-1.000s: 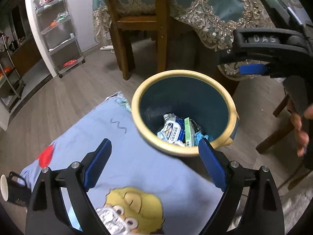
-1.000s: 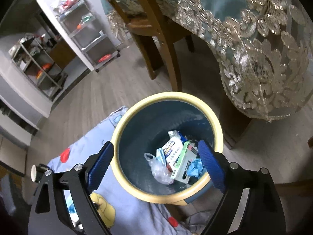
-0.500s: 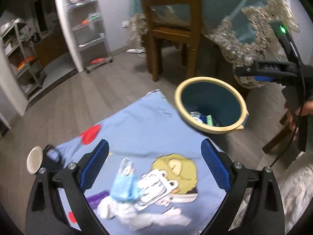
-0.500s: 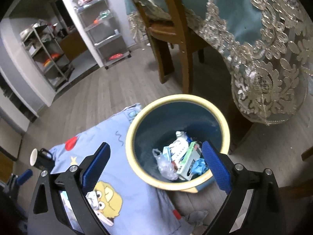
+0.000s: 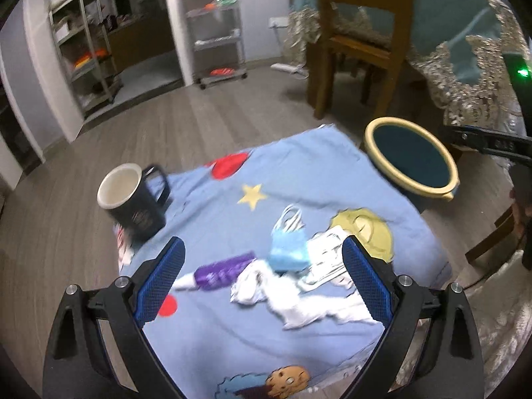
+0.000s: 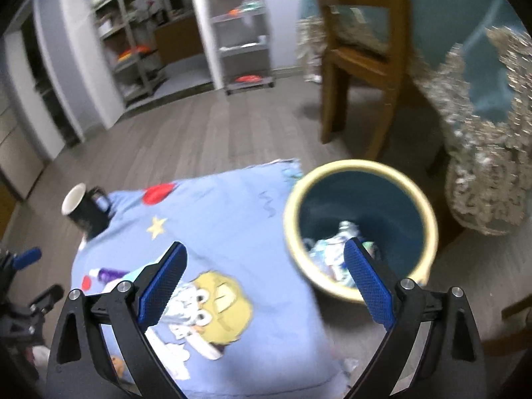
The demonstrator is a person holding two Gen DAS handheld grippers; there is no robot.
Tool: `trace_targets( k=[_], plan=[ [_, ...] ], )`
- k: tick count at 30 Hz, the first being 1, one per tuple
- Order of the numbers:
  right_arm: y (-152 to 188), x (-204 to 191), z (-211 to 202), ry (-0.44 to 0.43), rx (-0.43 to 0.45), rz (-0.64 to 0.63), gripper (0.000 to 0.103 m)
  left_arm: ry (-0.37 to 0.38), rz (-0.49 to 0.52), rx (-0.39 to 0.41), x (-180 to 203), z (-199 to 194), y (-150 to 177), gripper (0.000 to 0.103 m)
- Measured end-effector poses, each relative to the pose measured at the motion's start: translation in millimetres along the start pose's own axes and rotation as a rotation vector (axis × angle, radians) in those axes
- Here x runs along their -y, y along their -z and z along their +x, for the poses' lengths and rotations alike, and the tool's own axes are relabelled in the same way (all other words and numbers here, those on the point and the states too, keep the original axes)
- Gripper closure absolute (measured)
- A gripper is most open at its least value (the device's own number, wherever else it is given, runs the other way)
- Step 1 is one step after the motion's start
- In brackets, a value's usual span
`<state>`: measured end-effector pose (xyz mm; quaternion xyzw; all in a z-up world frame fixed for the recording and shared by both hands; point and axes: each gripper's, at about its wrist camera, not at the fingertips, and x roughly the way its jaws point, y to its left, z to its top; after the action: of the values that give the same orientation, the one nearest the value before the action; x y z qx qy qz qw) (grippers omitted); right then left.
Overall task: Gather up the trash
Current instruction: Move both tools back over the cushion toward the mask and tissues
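A blue cartoon blanket [image 5: 299, 183] lies on the wood floor. On it lie a blue face mask [image 5: 287, 252], a purple tube [image 5: 222, 271], white crumpled tissue [image 5: 292, 302] and a silvery wrapper [image 5: 327, 259]. My left gripper [image 5: 262, 282] is open and empty, just above this litter. A teal bin with a yellow rim [image 5: 410, 158] stands at the blanket's right edge; it also shows in the right wrist view [image 6: 360, 229], holding several wrappers. My right gripper [image 6: 266, 282] is open and empty, above the blanket left of the bin.
A dark mug [image 5: 133, 199] stands on the blanket's left corner. A wooden chair [image 5: 355, 40] and a table with a lace-edged cloth [image 5: 472, 56] stand behind the bin. Metal shelf racks [image 5: 216, 23] line the far wall.
Both grippers have pulled back and left from over the bin. The left one has swung farthest, so the litter on the blanket now lies between its fingers. Both stayed open.
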<state>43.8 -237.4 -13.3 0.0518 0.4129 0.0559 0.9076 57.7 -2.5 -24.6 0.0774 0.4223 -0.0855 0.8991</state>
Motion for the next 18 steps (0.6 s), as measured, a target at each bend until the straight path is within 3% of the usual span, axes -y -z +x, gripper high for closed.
trace_targets(
  k=[7,10,18],
  plan=[
    [29.7,-40.1,27.4,-0.138,-0.098,0.108,0.008,-0.021,-0.022,-0.048,-19.0,16.2,17.4,0.009],
    [38.4,-53.5,41.9,-0.125,-0.15,0.089,0.008,-0.027,-0.033,-0.06,-25.9,22.8,20.9,0.009],
    [42.2,-66.4,62.3,-0.096,-0.187,0.028,0.008,-0.024,-0.075,-0.067,-39.3,33.8,20.9,0.01]
  ],
)
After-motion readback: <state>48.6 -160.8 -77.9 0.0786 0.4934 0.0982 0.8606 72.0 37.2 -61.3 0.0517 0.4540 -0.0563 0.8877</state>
